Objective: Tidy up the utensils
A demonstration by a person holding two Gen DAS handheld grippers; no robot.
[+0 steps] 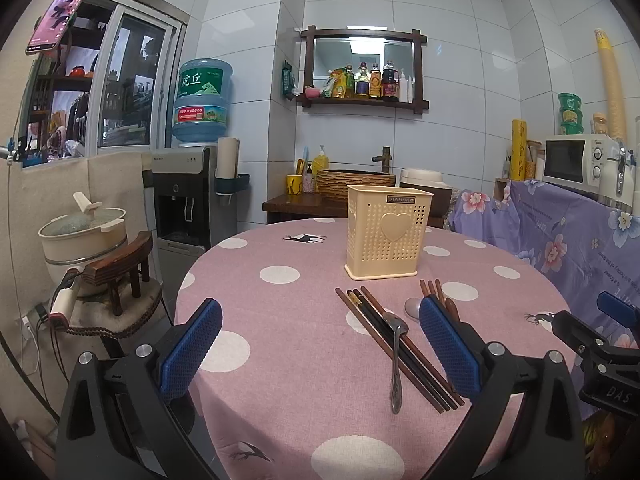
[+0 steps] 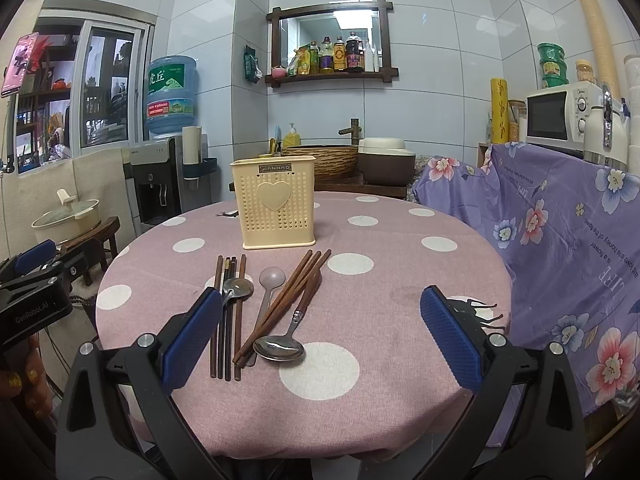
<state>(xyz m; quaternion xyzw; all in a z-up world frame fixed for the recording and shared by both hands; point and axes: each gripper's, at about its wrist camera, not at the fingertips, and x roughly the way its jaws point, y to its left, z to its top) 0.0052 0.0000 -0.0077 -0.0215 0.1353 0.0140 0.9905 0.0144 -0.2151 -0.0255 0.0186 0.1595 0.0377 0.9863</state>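
A cream perforated utensil holder (image 1: 386, 237) (image 2: 274, 210) with a heart on its front stands upright on the round pink dotted table (image 1: 280, 380) (image 2: 400, 280). In front of it lie several dark chopsticks (image 1: 400, 350) (image 2: 229, 320) with a metal spoon (image 1: 397, 360) (image 2: 236, 289) across them. To their right lie brown chopsticks (image 2: 286, 302), a pale plastic spoon (image 2: 269, 284) and a wood-handled metal spoon (image 2: 286, 340). My left gripper (image 1: 320, 344) is open above the table's near side, with the dark chopsticks between its fingers. My right gripper (image 2: 322, 334) is open too, low over the utensils.
A purple flowered cloth (image 2: 560, 248) covers the counter at the right, with a microwave (image 2: 560, 114) on it. A pot on a stool (image 1: 86, 236) and a water dispenser (image 1: 184, 196) stand left of the table. A dark sink counter (image 1: 316, 200) lies behind the holder.
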